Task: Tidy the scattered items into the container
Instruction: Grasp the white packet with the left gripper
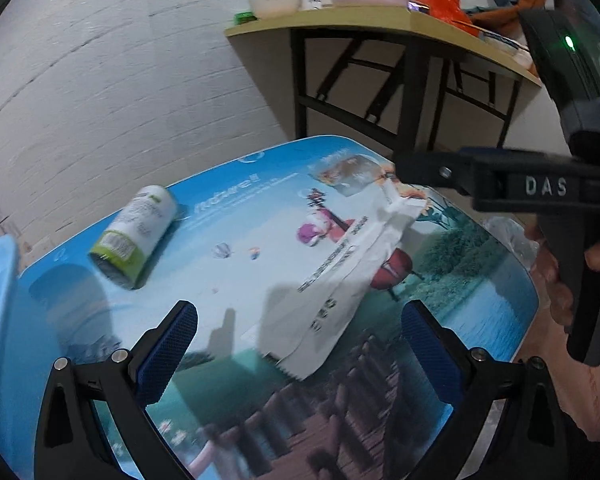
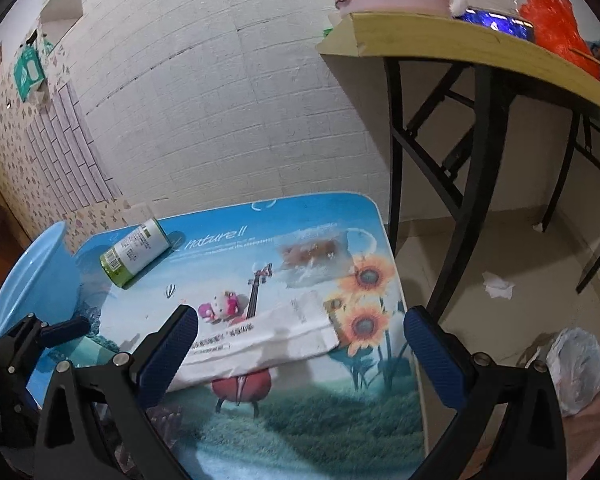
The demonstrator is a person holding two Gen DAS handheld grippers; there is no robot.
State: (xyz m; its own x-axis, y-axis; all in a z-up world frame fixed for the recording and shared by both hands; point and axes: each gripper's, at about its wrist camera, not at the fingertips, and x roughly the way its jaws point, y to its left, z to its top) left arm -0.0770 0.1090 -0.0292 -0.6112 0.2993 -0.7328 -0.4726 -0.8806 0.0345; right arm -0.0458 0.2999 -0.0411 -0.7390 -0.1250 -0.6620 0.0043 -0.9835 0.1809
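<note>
Picture-printed table [image 2: 300, 420]: both tools gape wide, empty; clear bag [image 2: 314, 258] blurry, blue basin [image 2: 32, 272] cut off.

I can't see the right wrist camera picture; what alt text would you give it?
An open two-finger gripper hovers over a white paper wrapper on a picture-printed table. A green-and-white can lies on its side beside a blue basin at left.
</note>
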